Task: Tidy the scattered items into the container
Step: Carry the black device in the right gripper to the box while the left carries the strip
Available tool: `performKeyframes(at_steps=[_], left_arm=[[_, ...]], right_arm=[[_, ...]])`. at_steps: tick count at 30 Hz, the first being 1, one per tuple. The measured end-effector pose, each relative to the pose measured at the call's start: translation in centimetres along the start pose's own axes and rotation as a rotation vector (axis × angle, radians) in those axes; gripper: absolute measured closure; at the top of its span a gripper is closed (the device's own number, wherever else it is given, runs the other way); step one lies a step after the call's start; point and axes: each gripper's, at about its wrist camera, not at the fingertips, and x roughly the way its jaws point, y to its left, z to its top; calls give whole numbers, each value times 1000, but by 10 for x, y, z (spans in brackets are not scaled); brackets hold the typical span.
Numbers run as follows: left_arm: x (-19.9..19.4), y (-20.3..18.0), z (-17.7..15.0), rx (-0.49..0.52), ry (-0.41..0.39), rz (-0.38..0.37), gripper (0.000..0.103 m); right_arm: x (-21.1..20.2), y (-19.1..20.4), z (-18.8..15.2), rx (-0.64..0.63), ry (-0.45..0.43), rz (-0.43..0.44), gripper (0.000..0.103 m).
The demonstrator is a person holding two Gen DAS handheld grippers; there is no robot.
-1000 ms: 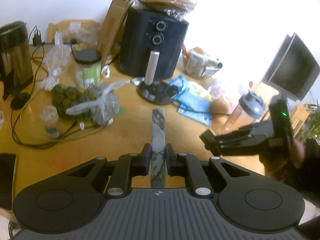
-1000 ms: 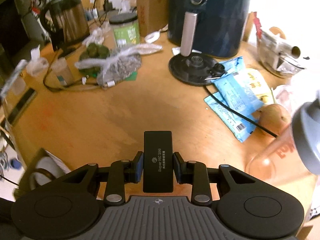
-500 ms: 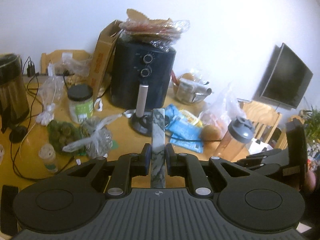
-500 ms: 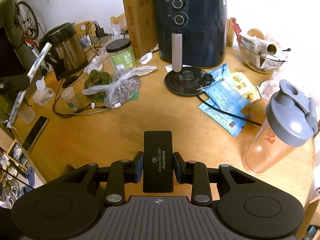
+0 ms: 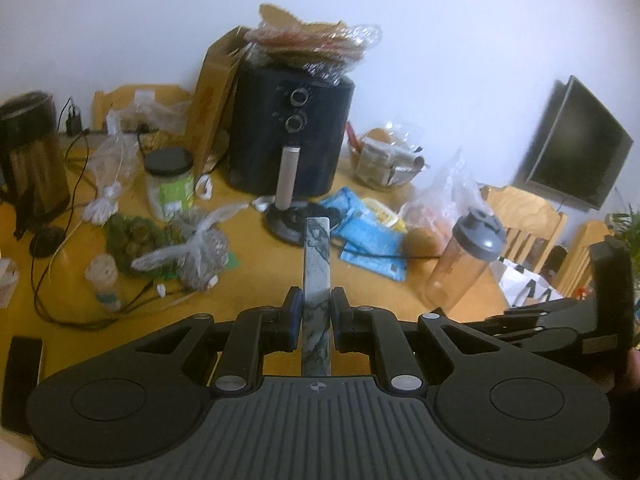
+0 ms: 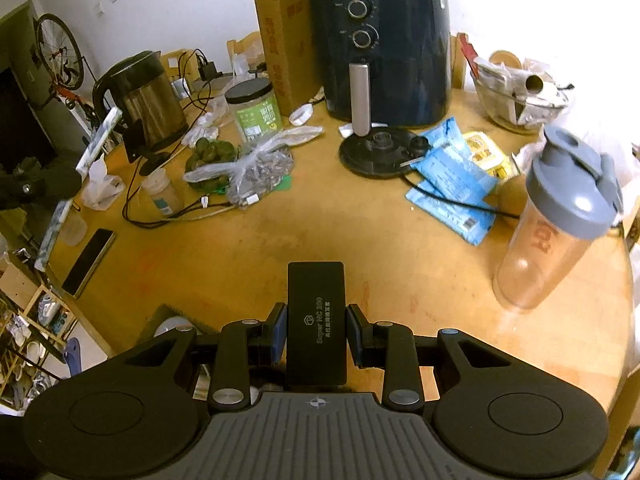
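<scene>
left gripper point(image 5: 313, 316): clamped on a marbled slab point(image 5: 317, 280), seen edge-on, sticking forward past the fingertips, lifted clear of the wooden table point(image 6: 320, 236).
right gripper point(image 6: 316, 334): pinching a black box point(image 6: 316, 320) (printed "Super NC 200"), also held in the air near the table's front edge.
scattered items, left to right: phone point(image 6: 89, 254) at the left rim, kettle point(image 6: 144, 100), small bottle point(image 6: 162, 196), green fruit point(image 6: 212, 152) touching a knotted plastic bag point(image 6: 256, 168), green-label jar point(image 6: 256, 110), air fryer point(image 6: 380, 40), blue packets point(image 6: 448, 184) under a black cable, shaker bottle point(image 6: 560, 224) at far right.
container: can't pick one out for sure. A glass bowl point(image 6: 520, 100) sits back right, already full of wrappers; something pale shows below the table edge, under the right gripper, too hidden to name.
step in hand: carrying both held pieces toward a drop spot, my read.
doing it well: keep both grips firm, the slab is long and pinched near one end so it can pivot. Keep the two tools apart (they are close, right one shows at the edge of the left view). Steer clear of the shaker, it looks tippy.
vs a second ago: both cameras have pulled up and back, more wall and more table in view. Right gripper has shifted from mid-right to the far right edge of the left view. Grips unchanged, table items unmoved.
</scene>
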Motion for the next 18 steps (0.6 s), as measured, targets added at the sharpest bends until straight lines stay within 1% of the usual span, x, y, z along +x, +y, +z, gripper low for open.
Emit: performKeyframes(at_steps=[3, 13, 18], left_arm=[[3, 4, -5, -5, 25, -5, 88], [17, 11, -23, 5, 129, -25, 88], [21, 11, -34, 12, 177, -35, 88]], right_arm=[[-1, -1, -5, 37, 18, -13, 69], [3, 7, -29, 91, 89, -42, 69], [2, 13, -39, 85, 117, -64, 69]])
